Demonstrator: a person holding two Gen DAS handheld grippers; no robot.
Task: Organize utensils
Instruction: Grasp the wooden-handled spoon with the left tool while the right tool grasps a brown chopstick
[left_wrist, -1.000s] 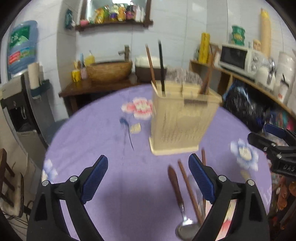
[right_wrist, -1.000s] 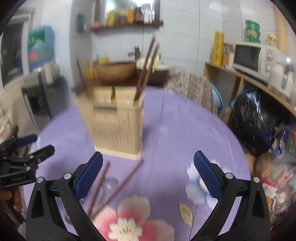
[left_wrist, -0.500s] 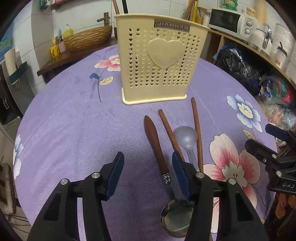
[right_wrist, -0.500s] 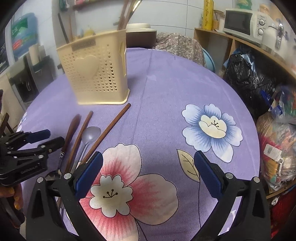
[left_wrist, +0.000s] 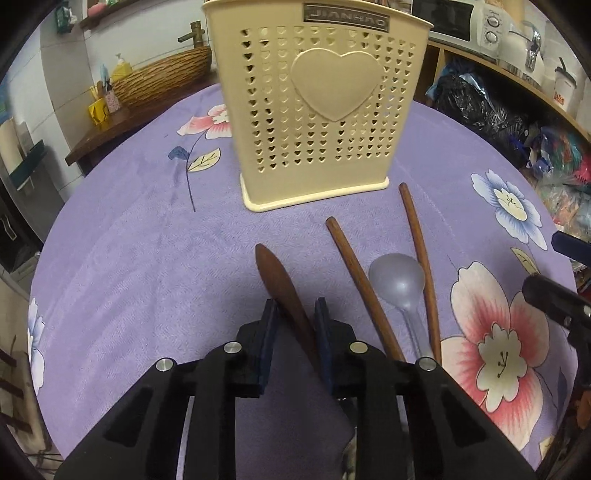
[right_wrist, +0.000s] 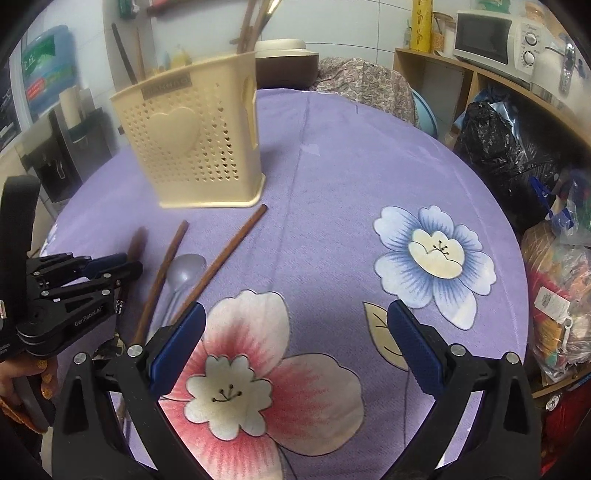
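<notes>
Left claw (left_wrist: 294, 316) lowered — astride wooden handle (left_wrist: 282, 286)

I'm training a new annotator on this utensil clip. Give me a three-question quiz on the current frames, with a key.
1. True or false: the jaws of the left gripper straddle the dark wooden handle of the metal spoon.
2. What lies between the two brown wooden chopsticks on the purple flowered tablecloth?
A. a fork
B. the grey plastic spoon
C. a knife
3. Fill in: the right gripper is ___ and holds nothing.

Key:
1. True; the jaws have just been closing around the handle.
2. B
3. open

The cream perforated plastic utensil holder with a heart stands upright behind these utensils.
</notes>
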